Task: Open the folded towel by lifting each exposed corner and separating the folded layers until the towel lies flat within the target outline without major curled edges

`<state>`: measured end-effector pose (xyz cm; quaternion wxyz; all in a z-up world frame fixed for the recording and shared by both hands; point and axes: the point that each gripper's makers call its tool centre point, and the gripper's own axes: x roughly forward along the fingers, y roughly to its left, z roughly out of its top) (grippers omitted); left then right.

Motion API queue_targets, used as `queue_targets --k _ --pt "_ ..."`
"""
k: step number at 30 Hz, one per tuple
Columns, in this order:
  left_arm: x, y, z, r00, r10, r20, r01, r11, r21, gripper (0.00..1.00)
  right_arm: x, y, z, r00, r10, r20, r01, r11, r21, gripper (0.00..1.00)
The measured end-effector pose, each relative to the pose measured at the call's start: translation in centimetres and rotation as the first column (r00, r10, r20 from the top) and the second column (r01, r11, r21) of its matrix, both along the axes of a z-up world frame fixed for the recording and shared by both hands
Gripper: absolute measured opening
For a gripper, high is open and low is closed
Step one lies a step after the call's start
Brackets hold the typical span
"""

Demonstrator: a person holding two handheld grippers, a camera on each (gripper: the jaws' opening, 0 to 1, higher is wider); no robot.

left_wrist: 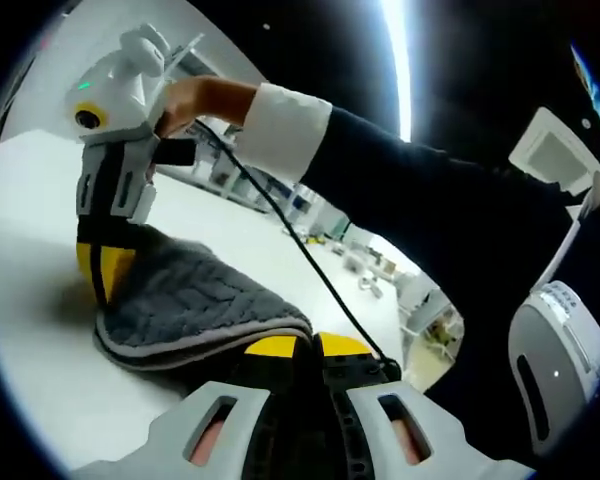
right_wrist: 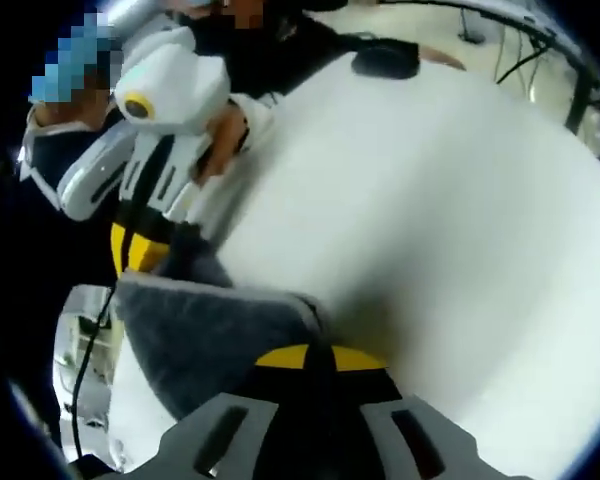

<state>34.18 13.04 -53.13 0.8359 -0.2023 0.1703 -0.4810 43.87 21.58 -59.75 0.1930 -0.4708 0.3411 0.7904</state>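
A grey knitted towel (left_wrist: 190, 300) with a pale hem lies folded in layers on the white table (left_wrist: 40, 330). My left gripper (left_wrist: 305, 345) is at its near corner, yellow tips pressed together on the hem. The right gripper (left_wrist: 105, 265) comes in from the upper left, held by a hand, and pinches the far corner. In the right gripper view the towel (right_wrist: 210, 335) stretches from my right gripper (right_wrist: 320, 357), shut on its edge, to the left gripper (right_wrist: 135, 250) at the other corner.
A person's dark sleeve with a white cuff (left_wrist: 290, 130) reaches across above the towel, and a black cable (left_wrist: 310, 265) hangs from the right gripper. White table (right_wrist: 450, 220) spreads wide beyond the towel. Shelves and clutter (left_wrist: 380, 260) stand past the table's far edge.
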Motion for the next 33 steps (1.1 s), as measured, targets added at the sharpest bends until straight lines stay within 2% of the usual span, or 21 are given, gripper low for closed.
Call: queue_targets --k 7,14,17,20,24,29,32,33 --pt "-0.2 0.1 0.1 1.000 0.006 0.009 -0.006 1.000 0.011 0.05 0.2 0.2 1.7 1.000 -0.017 0.018 0.015 0.994 0.106 0.00" --pt "-0.5 0.2 0.5 1.000 0.010 0.025 -0.010 1.000 0.022 0.05 0.3 0.1 3.3 0.998 -0.044 0.036 0.037 0.984 0.175 0.01" --pt "-0.5 0.5 0.6 0.999 0.020 0.035 -0.021 0.999 0.036 0.05 0.5 0.2 3.9 0.997 -0.054 0.061 0.041 0.978 0.205 0.01" --pt "-0.6 0.9 0.8 0.999 0.028 0.043 -0.030 0.998 0.048 0.05 1.1 1.2 5.0 0.994 -0.074 0.080 0.051 0.965 0.255 0.01" --pt "-0.5 2.1 1.0 0.997 0.054 0.056 -0.058 0.996 0.070 0.05 1.9 1.4 6.1 0.985 -0.146 0.089 0.113 0.948 0.299 0.01" --pt "-0.2 3.6 1.2 0.994 0.090 0.062 -0.094 0.993 0.074 0.05 2.6 1.2 6.7 0.975 -0.196 0.104 0.150 0.926 0.346 0.01" --pt "-0.1 4.0 1.3 0.993 0.103 0.066 -0.108 0.991 0.078 0.05 3.1 1.1 6.7 0.969 -0.189 0.159 0.119 0.920 0.373 0.01" --pt "-0.1 4.1 1.3 0.992 0.105 0.067 -0.110 0.991 0.081 0.04 2.9 1.1 6.8 0.969 -0.194 0.155 0.123 0.917 0.380 0.01"
